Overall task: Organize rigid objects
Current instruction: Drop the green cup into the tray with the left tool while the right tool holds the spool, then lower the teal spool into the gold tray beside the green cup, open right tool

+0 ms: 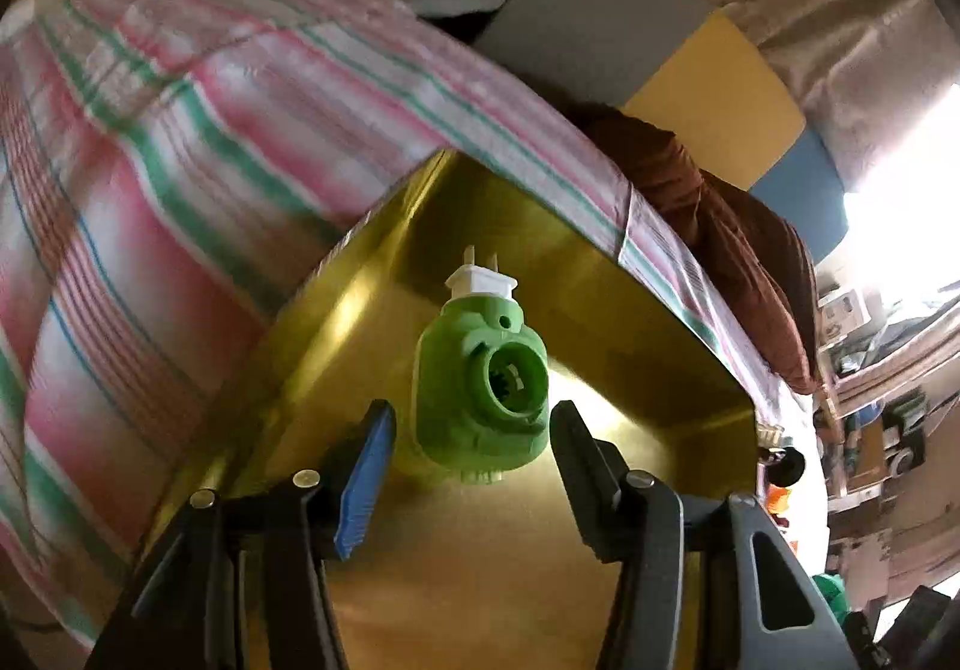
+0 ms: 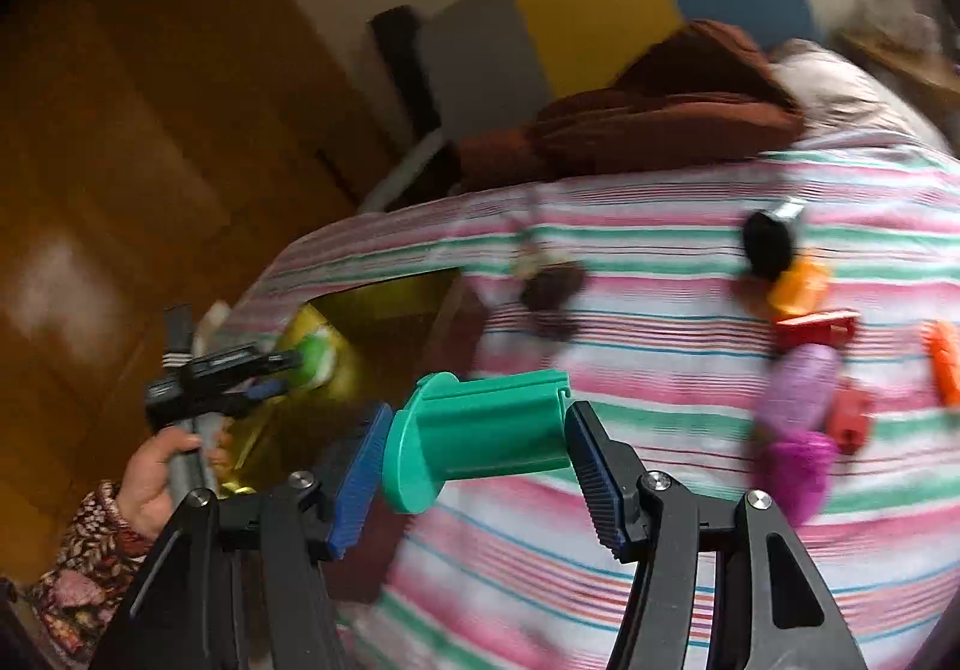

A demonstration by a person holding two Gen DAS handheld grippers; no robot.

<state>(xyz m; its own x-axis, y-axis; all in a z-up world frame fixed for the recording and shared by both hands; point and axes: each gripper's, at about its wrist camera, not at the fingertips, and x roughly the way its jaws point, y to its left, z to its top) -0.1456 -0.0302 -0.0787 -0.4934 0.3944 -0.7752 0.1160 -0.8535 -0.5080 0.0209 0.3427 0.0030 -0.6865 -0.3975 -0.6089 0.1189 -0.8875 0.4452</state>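
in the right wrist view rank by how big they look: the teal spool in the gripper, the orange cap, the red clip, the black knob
1. teal spool, largest by far, though it sits nearest the camera
2. red clip, orange cap and black knob: all look alike in size and are blurred, so no ranking among them

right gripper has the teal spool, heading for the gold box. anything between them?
Partly. The left gripper hangs over the gold box with the green plug-in device between its fingers, on the side facing the teal spool in the right gripper. Otherwise only bare striped cloth.
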